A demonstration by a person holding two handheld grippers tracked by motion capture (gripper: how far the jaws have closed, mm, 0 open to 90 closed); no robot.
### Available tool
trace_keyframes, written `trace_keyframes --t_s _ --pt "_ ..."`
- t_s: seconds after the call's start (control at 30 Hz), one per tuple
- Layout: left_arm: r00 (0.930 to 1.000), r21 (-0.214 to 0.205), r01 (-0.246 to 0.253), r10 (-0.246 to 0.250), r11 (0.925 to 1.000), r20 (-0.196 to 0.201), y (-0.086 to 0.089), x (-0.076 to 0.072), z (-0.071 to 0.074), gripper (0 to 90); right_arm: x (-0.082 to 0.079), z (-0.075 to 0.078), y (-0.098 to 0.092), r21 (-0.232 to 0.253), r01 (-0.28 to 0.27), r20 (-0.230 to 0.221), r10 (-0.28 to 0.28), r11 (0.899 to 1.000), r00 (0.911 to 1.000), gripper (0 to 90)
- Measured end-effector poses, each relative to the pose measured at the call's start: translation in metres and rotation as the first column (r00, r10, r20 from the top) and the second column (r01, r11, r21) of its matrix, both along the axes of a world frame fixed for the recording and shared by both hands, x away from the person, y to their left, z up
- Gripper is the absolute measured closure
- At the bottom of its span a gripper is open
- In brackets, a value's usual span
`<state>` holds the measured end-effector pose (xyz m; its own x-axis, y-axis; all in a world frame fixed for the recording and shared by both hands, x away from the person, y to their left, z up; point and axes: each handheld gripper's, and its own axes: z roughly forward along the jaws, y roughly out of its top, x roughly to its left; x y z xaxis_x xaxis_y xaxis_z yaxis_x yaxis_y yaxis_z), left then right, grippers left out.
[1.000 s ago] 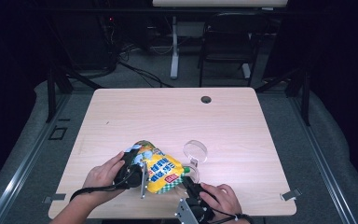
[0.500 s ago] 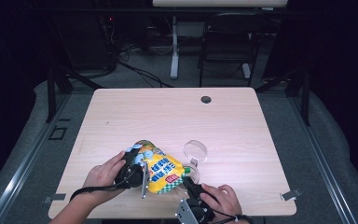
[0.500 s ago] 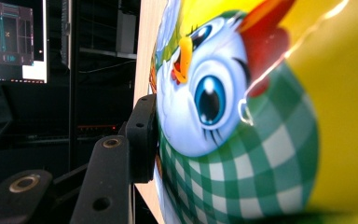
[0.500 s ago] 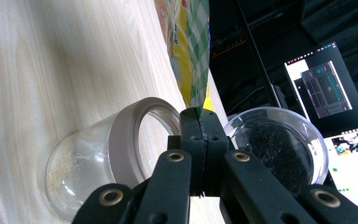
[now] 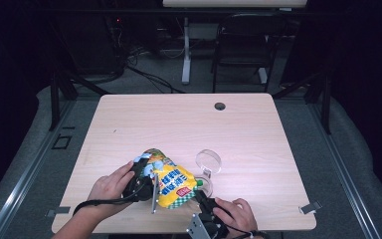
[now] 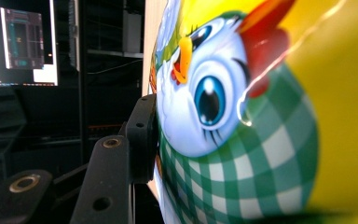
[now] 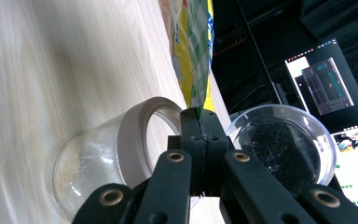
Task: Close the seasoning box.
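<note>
Table (image 5: pixel 144 124) space is taken up only near the near edge; the far half and the right side lie bare, with a small dark hole (image 5: pixel 220 106) seen near the far edge. A yellow bag (image 5: pixel 171 180) is held tilted above the near middle of the table, between the two hands. The left gripper (image 5: pixel 142 177) is clamped on the bag's left side: in the left gripper view one black jaw is seen pressed flat against the printed bag (image 6: pixel 261 121), and the other jaw is hidden behind it. The right gripper (image 5: pixel 204 201) is pressed together on the bag's near right corner; in the right gripper view its jaws meet with only the thin bag edge (image 7: pixel 196 60) pinched between them. A glass jar (image 7: pixel 107 149) is seen just left of those jaws, with a clear lid (image 7: pixel 284 144) just right of them. In the high view the lid (image 5: pixel 208 161) lies just right of the bag, and the jar (image 5: pixel 206 186) sits between it and the right gripper. Both hands are close to the table's near edge.
</note>
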<state>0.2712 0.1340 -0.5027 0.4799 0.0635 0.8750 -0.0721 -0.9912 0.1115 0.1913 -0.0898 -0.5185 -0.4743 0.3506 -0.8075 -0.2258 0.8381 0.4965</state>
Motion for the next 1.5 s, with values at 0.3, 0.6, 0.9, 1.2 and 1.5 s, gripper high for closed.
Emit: trace_keyframes --t_s 0.3,0.6,0.9,1.2,1.5 --pt "0.9994 0.066 0.002 -0.004 0.9978 0.033 -0.001 -0.002 0.004 56.3 -0.001 -0.005 0.002 0.013 0.003 0.002 -0.003 1.0 1.0 90.0" --pt "0.9993 0.098 -0.003 0.0 0.9952 0.037 -0.001 -0.002 0.001 56.4 0.0 -0.011 0.004 0.01 0.007 -0.01 -0.007 1.0 0.9999 90.0" --pt "0.999 0.114 -0.005 0.0 0.9934 0.045 -0.001 -0.002 0.001 56.4 0.001 -0.015 0.006 0.02 0.007 -0.015 -0.007 1.0 0.9999 90.0" --pt "0.9979 0.149 0.0 -0.01 0.9889 0.064 -0.003 -0.002 0.003 56.4 0.001 -0.017 0.006 0.015 0.009 -0.02 -0.008 1.0 0.9998 90.0" --pt "0.9955 0.189 0.008 -0.025 0.982 0.091 -0.004 -0.003 0.007 56.4 0.0 -0.018 0.007 0.023 0.006 -0.013 -0.006 1.0 0.9999 90.0"
